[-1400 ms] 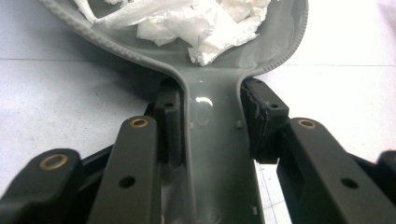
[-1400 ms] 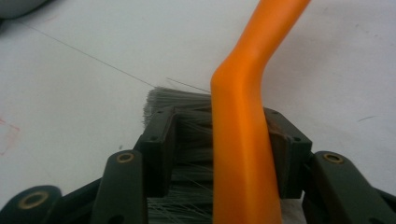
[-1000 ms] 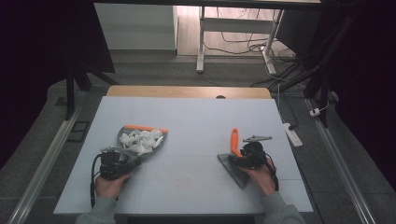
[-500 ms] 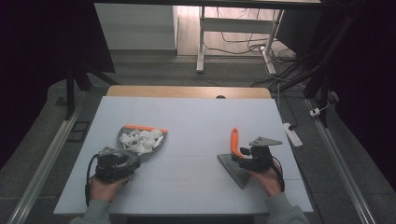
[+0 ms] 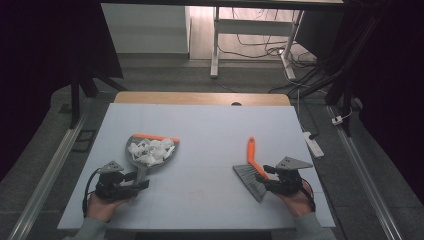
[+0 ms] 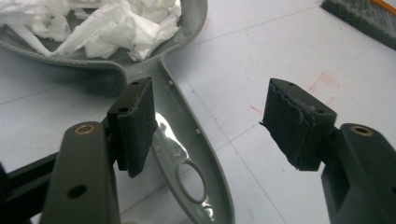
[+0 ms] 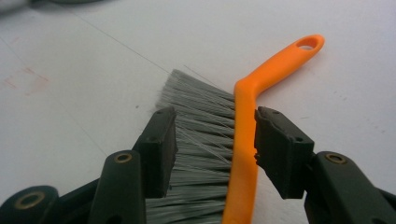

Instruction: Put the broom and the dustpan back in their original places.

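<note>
1. My left claw (image 5: pixel 131 181) sits at the lower left of the high view. Its jaws stand wide apart and grip nothing.
2. In the left gripper view, the grey dustpan (image 6: pixel 187 140) has its handle running up between my two jaws. The left pad (image 6: pixel 136 123) is just beside the handle; the right pad (image 6: pixel 296 122) is well apart from it, over bare worktop (image 6: pixel 289 42).
3. The pan's bowl lies at the upper left of that view and holds crumpled white paper scraps (image 6: pixel 107 23). In the high view the dustpan (image 5: pixel 150 150) lies left of centre, with an orange strip along its far edge.
4. My right claw (image 5: pixel 267 180) sits at the lower right of the high view, on the brush (image 5: pixel 252 167).
5. In the right gripper view my jaws stand on either side of the brush (image 7: pixel 243 135): left pad (image 7: pixel 161 149) against the grey bristles, right pad (image 7: pixel 275 144) at the orange spine. I cannot tell whether they press or merely bracket it.
6. The orange handle angles to the upper right of that view and ends in a hanging loop. The brush lies flat on the worktop.
</note>
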`<state>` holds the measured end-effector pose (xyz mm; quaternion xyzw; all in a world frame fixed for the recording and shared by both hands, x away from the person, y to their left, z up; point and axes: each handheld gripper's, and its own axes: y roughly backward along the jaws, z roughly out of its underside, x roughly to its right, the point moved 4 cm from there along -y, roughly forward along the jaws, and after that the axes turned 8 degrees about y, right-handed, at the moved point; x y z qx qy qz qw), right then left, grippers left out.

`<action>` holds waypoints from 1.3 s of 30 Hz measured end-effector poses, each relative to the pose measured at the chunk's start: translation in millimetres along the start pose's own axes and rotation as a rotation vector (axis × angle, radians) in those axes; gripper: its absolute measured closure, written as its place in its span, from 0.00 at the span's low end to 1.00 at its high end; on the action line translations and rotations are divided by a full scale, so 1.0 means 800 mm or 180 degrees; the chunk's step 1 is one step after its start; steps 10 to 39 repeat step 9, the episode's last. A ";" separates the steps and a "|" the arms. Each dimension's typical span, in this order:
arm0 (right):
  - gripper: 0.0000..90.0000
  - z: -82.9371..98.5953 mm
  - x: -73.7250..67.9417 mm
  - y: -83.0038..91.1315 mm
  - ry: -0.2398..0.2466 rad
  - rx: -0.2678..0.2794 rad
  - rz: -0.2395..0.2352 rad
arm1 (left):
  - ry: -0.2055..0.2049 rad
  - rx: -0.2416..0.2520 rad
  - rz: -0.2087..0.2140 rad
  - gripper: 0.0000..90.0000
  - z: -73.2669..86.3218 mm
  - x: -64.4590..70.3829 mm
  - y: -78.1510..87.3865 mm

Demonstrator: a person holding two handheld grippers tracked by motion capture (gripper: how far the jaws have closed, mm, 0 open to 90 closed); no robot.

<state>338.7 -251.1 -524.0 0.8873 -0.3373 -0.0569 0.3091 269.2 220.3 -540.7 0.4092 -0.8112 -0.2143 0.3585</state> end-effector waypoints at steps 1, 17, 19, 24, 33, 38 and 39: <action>0.54 0.000 0.000 0.000 0.0029 0.0004 0.0022 | -0.0008 0.0000 0.0000 0.39 0.000 0.002 0.000; 0.54 -0.004 -0.002 0.001 0.0121 0.0079 0.0038 | -0.0039 0.0031 0.0011 0.39 -0.002 0.004 0.003; 0.54 -0.004 -0.002 0.001 0.0121 0.0079 0.0038 | -0.0039 0.0031 0.0011 0.39 -0.002 0.004 0.003; 0.54 -0.004 -0.002 0.001 0.0121 0.0079 0.0038 | -0.0039 0.0031 0.0011 0.39 -0.002 0.004 0.003; 0.54 -0.004 -0.002 0.001 0.0121 0.0079 0.0038 | -0.0039 0.0031 0.0011 0.39 -0.002 0.004 0.003; 0.54 -0.004 -0.002 0.001 0.0121 0.0079 0.0038 | -0.0039 0.0031 0.0011 0.39 -0.002 0.004 0.003; 0.54 -0.004 -0.002 0.001 0.0121 0.0079 0.0038 | -0.0039 0.0031 0.0011 0.39 -0.002 0.004 0.003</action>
